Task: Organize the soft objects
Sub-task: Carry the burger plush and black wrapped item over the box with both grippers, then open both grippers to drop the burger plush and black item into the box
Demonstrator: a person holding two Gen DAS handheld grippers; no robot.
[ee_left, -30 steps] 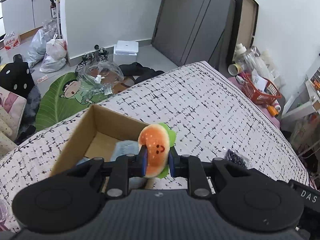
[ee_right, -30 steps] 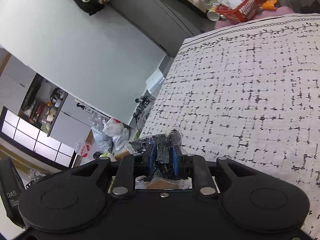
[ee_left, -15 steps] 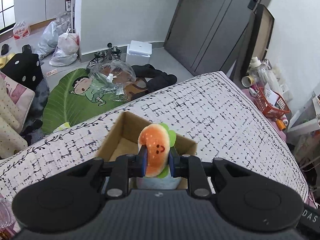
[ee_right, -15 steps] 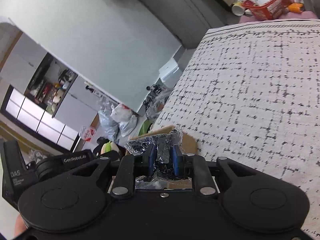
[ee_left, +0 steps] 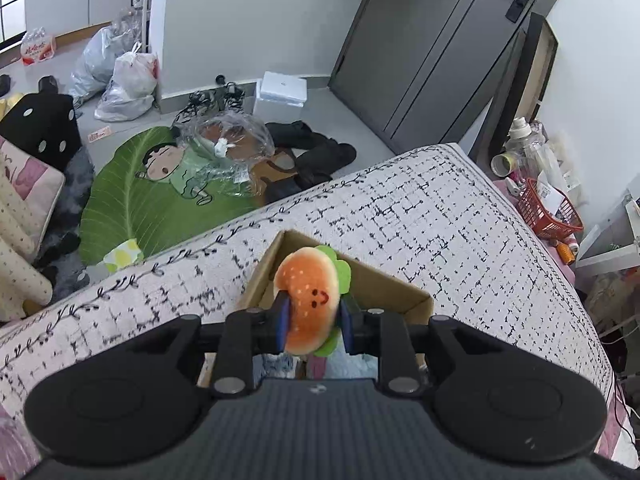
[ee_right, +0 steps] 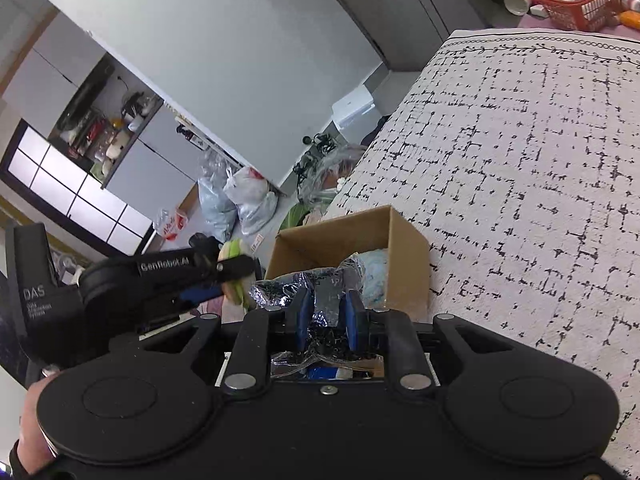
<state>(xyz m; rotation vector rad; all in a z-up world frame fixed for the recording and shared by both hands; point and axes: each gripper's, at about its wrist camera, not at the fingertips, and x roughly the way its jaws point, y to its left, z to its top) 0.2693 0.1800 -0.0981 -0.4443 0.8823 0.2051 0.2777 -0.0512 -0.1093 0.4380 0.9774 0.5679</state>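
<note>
Left tongs (ee_left: 312,318), jaws just easing apart, grip burger plush (ee_left: 308,304) over box (ee_right: 404,248) on bed (ee_left: 460,216). Right tongs (ee_right: 326,314) clenched on foil bag (ee_right: 320,292). Risk: plush bounces off the rim.

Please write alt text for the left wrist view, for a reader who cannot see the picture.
A plush hamburger toy with a smiling face sits between the jaws of the left gripper, which have just been opening, above an open cardboard box. The box rests on a bed with a black-and-white patterned cover; a cluttered floor lies beyond.
</note>
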